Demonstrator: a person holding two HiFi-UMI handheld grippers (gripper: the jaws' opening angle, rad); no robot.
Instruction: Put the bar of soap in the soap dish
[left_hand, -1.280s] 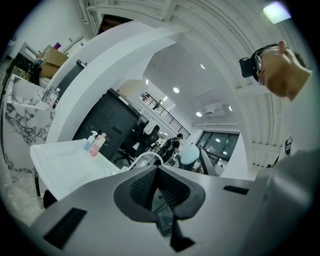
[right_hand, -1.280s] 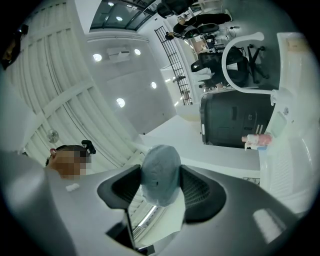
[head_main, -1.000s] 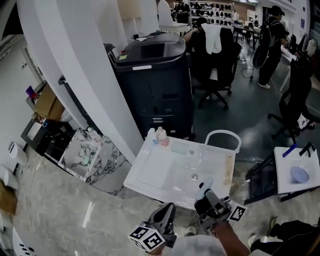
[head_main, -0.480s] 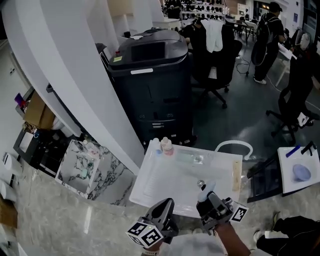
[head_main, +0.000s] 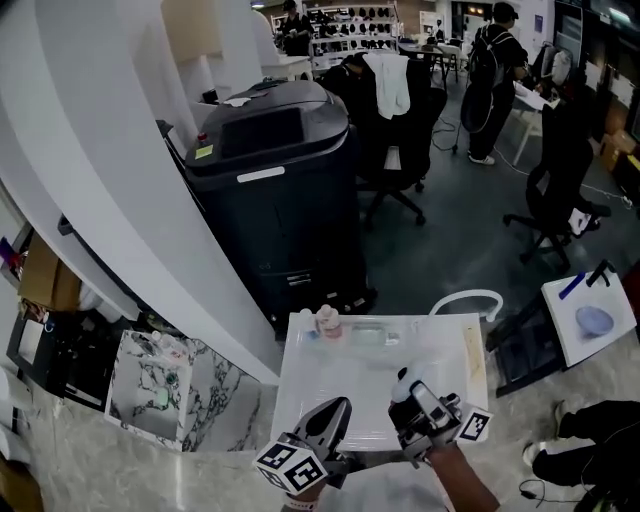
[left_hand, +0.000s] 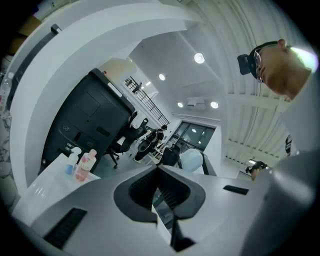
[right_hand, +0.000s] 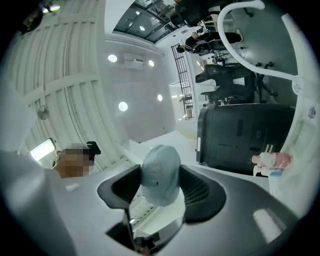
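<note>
My right gripper (head_main: 408, 392) hangs over the near part of the white sink table (head_main: 310, 385), shut on a pale blue oval bar of soap (head_main: 404, 380). In the right gripper view the soap (right_hand: 161, 181) stands upright, clamped between the two black pads of that gripper (right_hand: 160, 169). Beside it at the table's near edge is my left gripper (head_main: 338, 408), its jaws (left_hand: 158, 170) meeting with nothing between them. The left gripper view also shows the soap (left_hand: 191, 161). A pale translucent soap dish (head_main: 368, 336) lies at the table's far side, apart from both grippers.
Two small bottles (head_main: 325, 322), one pink, stand at the table's far left corner. A black office printer (head_main: 270, 190) rises just behind. A white curved wall (head_main: 120, 200) is on the left. A side table with a blue bowl (head_main: 595, 320) is at right, with chairs and a standing person (head_main: 495, 80) beyond.
The head view has swung, so the table and printer now sit further right and closer. Both grippers keep their places at the near edge, the right one still gripping the soap.
</note>
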